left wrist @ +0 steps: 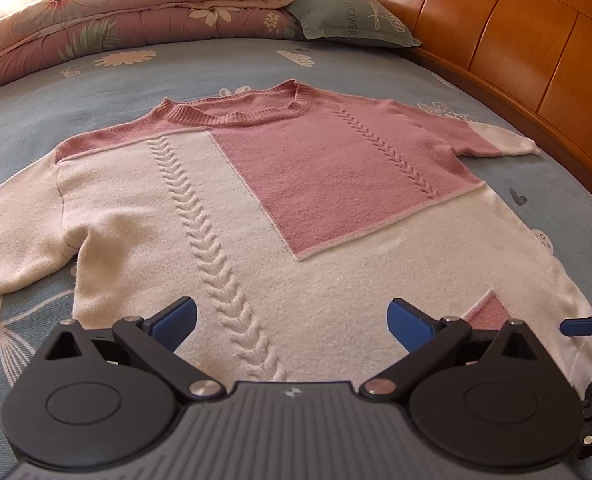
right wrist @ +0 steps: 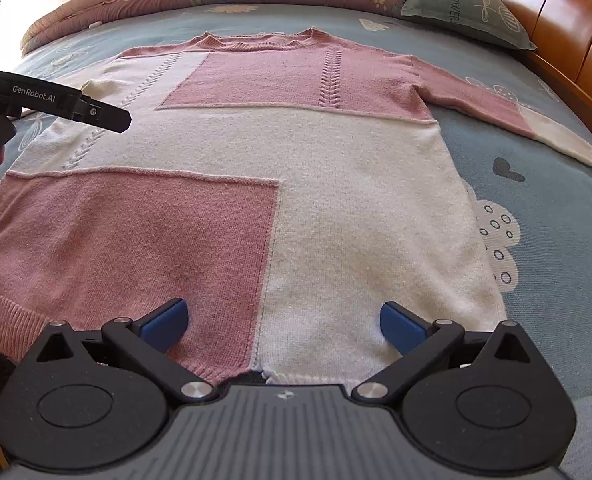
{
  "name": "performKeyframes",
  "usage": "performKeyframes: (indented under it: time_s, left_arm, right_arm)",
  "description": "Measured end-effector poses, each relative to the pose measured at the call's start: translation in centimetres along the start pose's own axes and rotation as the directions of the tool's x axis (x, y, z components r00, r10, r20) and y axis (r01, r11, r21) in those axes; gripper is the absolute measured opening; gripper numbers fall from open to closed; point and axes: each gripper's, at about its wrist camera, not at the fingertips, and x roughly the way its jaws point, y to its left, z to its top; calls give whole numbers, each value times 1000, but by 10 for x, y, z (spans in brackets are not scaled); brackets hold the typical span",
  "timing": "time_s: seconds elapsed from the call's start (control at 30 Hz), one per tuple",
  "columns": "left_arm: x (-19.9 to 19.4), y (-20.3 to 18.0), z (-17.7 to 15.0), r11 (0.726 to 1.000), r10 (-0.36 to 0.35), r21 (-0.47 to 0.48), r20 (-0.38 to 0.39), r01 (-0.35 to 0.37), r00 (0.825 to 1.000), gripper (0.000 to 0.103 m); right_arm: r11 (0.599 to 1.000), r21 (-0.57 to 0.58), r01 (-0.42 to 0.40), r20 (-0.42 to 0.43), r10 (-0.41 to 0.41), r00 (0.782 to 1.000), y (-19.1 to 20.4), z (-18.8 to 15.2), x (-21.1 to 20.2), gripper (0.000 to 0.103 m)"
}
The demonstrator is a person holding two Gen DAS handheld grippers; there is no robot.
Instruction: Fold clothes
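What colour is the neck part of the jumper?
Pink. The ribbed collar of the jumper shows best in the left wrist view.

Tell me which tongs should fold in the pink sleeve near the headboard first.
Probably the right tongs. In their view the pink sleeve stretches out on their own side; the left tongs face the cable-knit side of the sweater, nearer the white sleeve. Both are open.

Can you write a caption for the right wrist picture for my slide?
Open right gripper poised over the hem of a pink-and-cream sweater spread flat on a bed.
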Motion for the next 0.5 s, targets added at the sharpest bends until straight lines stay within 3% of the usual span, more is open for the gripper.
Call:
performKeyframes:
  time_s: [0.1, 0.27, 0.5]
  left_arm:
    - [-1, -2, -1, 1000, 1, 8, 0, -1, 1000, 101]
    - [-2, -3, -4, 1000, 6, 17, -3, -6, 1000, 101]
    - [-2, -8, -8, 999, 8, 43, -9, -8, 1000, 101]
  right_arm:
    - [999, 34, 10, -40, -9, 999, 1, 1, -9, 103]
    - [999, -49, 5, 50, -3, 999, 25, 20, -17, 103]
    - [988, -140, -72, 28, 76, 997, 67, 51, 22, 103]
